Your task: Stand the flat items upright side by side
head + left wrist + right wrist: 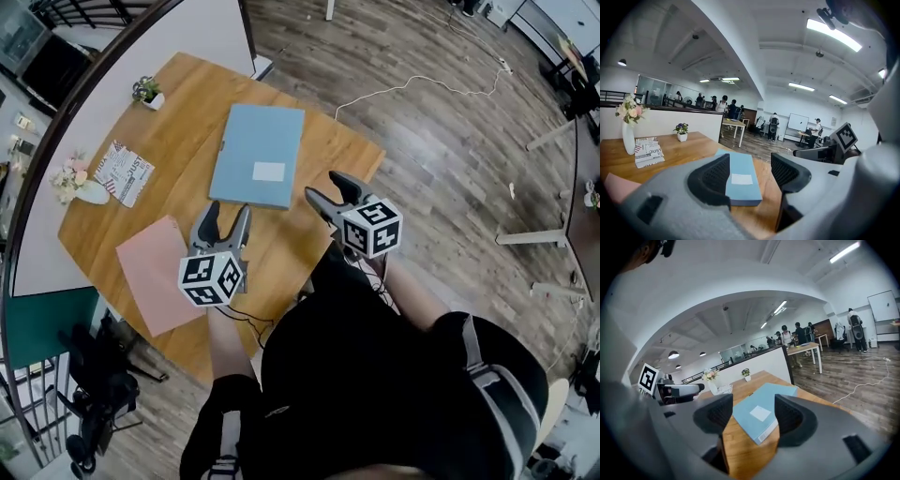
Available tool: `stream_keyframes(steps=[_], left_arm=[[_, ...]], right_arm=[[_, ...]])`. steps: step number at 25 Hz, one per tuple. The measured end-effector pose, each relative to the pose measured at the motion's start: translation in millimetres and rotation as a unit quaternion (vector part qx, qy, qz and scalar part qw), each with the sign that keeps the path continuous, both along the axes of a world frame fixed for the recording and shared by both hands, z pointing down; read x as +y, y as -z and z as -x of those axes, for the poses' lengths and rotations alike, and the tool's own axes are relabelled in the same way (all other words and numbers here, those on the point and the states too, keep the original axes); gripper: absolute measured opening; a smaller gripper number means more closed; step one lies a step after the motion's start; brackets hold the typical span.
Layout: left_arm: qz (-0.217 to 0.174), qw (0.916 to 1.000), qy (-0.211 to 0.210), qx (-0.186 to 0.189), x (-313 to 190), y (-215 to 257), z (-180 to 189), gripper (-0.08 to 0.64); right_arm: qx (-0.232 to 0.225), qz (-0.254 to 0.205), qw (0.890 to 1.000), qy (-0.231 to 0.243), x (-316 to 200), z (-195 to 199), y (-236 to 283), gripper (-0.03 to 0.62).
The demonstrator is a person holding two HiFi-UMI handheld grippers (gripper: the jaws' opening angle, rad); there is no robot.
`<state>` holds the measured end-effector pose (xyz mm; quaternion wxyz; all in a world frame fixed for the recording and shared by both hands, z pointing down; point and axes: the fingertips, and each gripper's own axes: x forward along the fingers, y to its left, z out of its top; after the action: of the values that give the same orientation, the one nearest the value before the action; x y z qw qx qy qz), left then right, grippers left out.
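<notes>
1. Head view: wooden table (187, 108) w/ a blue folder (258, 155) lying flat near the middle, white label up. A pink folder (155, 272) lies flat at the near-left edge, apart from the blue one. Neither is upright. Left gripper (227, 217) hovers btwn the two, jaws apart, nothing in them. Right gripper (330, 189) is just beside the blue folder's near-right corner, jaws apart & empty too. Far left: magazine (124, 172), vase of flowers (75, 183), small potted plant (146, 91).
2. Left gripper view: jaws spread, gripping nothing. The blue folder (740, 180) shows thru the gap, flat on the table ahead, untouched. The other gripper is off to the right.
3. Right gripper view: jaws open, empty. Blue folder (761, 416) lies flat ahead, seen btwn the pads, no contact.
</notes>
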<state>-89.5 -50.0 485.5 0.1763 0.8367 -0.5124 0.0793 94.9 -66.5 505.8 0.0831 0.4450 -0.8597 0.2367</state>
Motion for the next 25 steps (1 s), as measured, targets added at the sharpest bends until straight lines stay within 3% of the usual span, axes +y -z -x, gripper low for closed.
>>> stream_keyframes(steps=[4, 13, 19, 25], left_arm=[[0.043, 0.9986, 0.001, -0.03, -48.2, -20.6, 3.0, 0.288], [0.149, 0.9879, 0.005, -0.041, -139.0, -71.8, 10.2, 0.301], [0.216, 0.9744, -0.001, -0.062, -174.8, -120.2, 24.4, 0.313], [0.279, 0.9563, -0.017, -0.085, -194.3, -173.8, 40.7, 0.322]], right_arm=[[-0.007, 0.033, 0.999, 0.018, -52.2, 1.6, -15.8, 0.276], [-0.025, 0.141, 0.989, 0.047, -137.3, 11.8, -76.6, 0.273], [-0.051, 0.241, 0.969, 0.032, -157.6, 21.5, -134.6, 0.273], [-0.056, 0.308, 0.95, 0.022, -154.7, 33.9, -176.8, 0.279]])
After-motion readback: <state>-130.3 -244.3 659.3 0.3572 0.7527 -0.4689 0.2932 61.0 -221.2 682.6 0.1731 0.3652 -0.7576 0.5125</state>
